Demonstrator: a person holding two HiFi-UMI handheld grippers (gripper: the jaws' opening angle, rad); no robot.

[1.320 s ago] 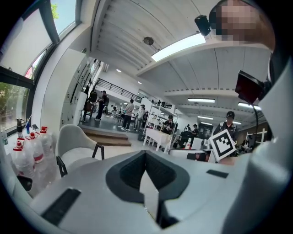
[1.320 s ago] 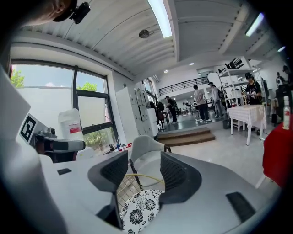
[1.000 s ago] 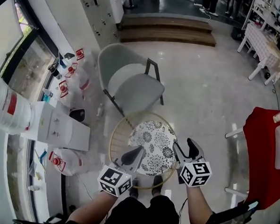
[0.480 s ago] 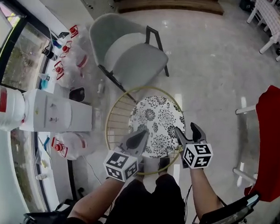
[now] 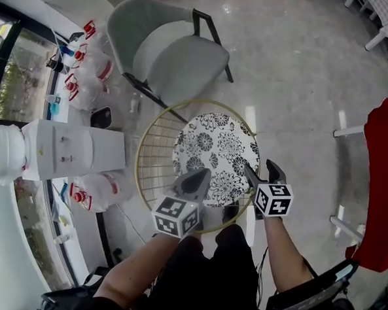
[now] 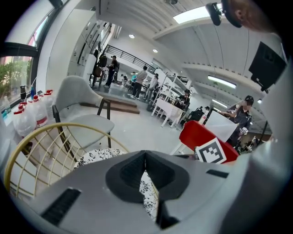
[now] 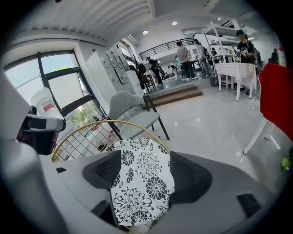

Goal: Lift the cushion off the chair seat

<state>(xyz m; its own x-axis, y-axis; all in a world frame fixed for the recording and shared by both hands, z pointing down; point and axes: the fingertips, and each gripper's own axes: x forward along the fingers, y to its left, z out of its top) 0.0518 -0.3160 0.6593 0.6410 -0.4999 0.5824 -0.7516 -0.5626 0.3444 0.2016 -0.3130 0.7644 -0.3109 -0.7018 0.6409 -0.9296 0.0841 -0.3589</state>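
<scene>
- The cushion (image 5: 215, 157), round and printed with black flowers on white, lies flat on the seat of the gold wire chair (image 5: 156, 150), directly in front of us and below both tongs.
- The right gripper (image 5: 261, 169) hangs over the near right edge of the cushion. Its jaws stand wide apart and have just been opening. In the right gripper view the cushion shows through the gap between them, but the pads do not press on it, so this gripper holds nothing.
- The left gripper (image 5: 196, 181) hangs over the near left edge. Its jaws are together, with only a thin slit, and nothing is in them.
- We judge that the step in hand is the approach for the grasp, so the left jaws must open before they reach the fabric.
- We should put one jaw under the edge and one on top, at two places well apart, so that the cushion does not fold.
- We should keep the jaws clear of the wire rim, close firmly, and then raise both sides together.
</scene>
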